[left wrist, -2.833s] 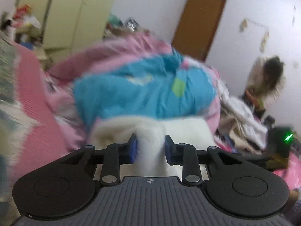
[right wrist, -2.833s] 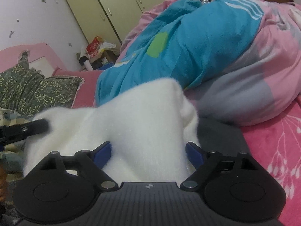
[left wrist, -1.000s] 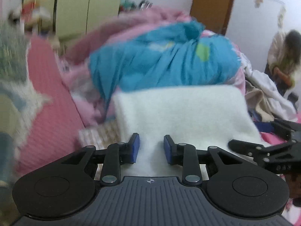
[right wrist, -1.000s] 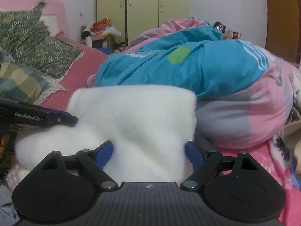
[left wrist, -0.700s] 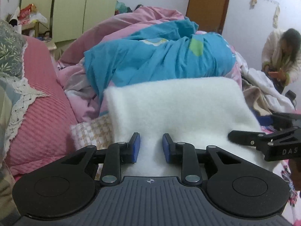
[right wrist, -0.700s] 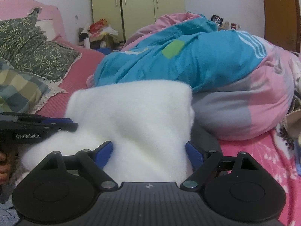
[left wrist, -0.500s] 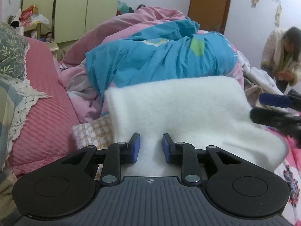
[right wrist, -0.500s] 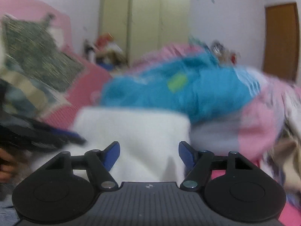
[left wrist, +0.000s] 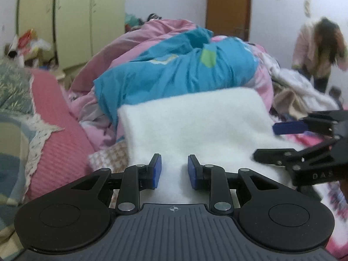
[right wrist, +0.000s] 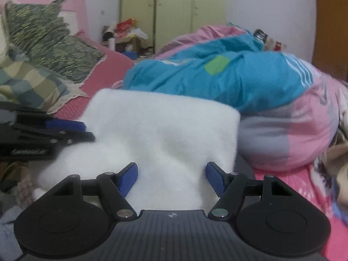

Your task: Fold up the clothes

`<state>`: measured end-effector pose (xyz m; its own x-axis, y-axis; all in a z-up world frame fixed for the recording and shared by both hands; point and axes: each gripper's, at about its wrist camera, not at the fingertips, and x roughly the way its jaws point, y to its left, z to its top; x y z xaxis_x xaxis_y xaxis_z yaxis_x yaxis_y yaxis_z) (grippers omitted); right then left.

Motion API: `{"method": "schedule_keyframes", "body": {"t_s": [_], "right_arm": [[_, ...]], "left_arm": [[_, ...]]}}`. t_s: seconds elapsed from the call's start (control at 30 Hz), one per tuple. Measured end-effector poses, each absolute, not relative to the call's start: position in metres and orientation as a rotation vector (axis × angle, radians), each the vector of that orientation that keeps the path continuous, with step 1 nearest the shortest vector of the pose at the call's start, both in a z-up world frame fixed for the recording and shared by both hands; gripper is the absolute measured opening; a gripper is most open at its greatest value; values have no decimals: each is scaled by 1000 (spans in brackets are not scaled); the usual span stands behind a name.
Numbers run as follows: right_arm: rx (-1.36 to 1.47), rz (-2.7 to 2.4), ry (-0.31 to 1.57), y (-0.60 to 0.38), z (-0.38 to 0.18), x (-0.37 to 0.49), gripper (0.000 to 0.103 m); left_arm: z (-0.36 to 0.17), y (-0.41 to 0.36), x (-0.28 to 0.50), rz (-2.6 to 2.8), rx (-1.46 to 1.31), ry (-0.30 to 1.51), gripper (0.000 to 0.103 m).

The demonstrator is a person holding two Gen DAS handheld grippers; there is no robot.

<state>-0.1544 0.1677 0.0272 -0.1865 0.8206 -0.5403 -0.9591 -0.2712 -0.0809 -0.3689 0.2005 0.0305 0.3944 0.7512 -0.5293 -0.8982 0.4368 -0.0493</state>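
A thick white fleece garment (left wrist: pixel 195 126) lies folded on the pink bed (left wrist: pixel 58 130), in front of a blue and pink quilt heap. My left gripper (left wrist: pixel 173 167) has the fleece's near edge between its blue pads; its jaws are opening. In the right wrist view the left gripper (right wrist: pixel 84 130) reaches the fleece's (right wrist: pixel 163 130) left side. My right gripper (right wrist: pixel 171 174) stands wide, with a broad bulge of fleece filling the space between its pads. The left wrist view shows the right gripper (left wrist: pixel 264 141) at the fleece's right edge, one finger above the other.
The blue and pink quilt (right wrist: pixel 228 76) rises right behind the fleece. Patterned pillows (right wrist: pixel 50 43) lie at the left, a checked cloth (left wrist: pixel 108 158) under the fleece, loose clothes (left wrist: pixel 300 91) at the right. A person (left wrist: pixel 315 50) stands by the far wall, near a brown door (left wrist: pixel 228 6).
The right jaws have come closer together around the fleece. Both views have swung a little sideways, and the right gripper now shows lower and nearer in the left wrist view.
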Motion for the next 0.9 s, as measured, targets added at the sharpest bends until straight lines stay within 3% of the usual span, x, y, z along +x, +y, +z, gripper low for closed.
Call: {"method": "schedule_keyframes", "body": {"t_s": [0.07, 0.13, 0.17, 0.23, 0.47, 0.9], "right_arm": [[-557, 1715, 278, 157, 45, -150, 73], [-508, 1711, 277, 146, 64, -140, 74], [-479, 1717, 306, 141, 72, -135, 75], [-432, 1737, 387, 132, 84, -128, 78], [-338, 1693, 607, 114, 100, -113, 79], [-304, 1620, 594, 69, 123, -103, 82]], "left_arm": [[41, 191, -374, 1075, -354, 472, 45], [49, 180, -380, 1058, -364, 462, 73], [52, 175, -382, 1043, -369, 455, 79], [55, 167, -383, 1023, -388, 434, 101], [59, 144, -358, 1052, -385, 474, 103], [67, 106, -339, 1142, -461, 496, 103]]}}
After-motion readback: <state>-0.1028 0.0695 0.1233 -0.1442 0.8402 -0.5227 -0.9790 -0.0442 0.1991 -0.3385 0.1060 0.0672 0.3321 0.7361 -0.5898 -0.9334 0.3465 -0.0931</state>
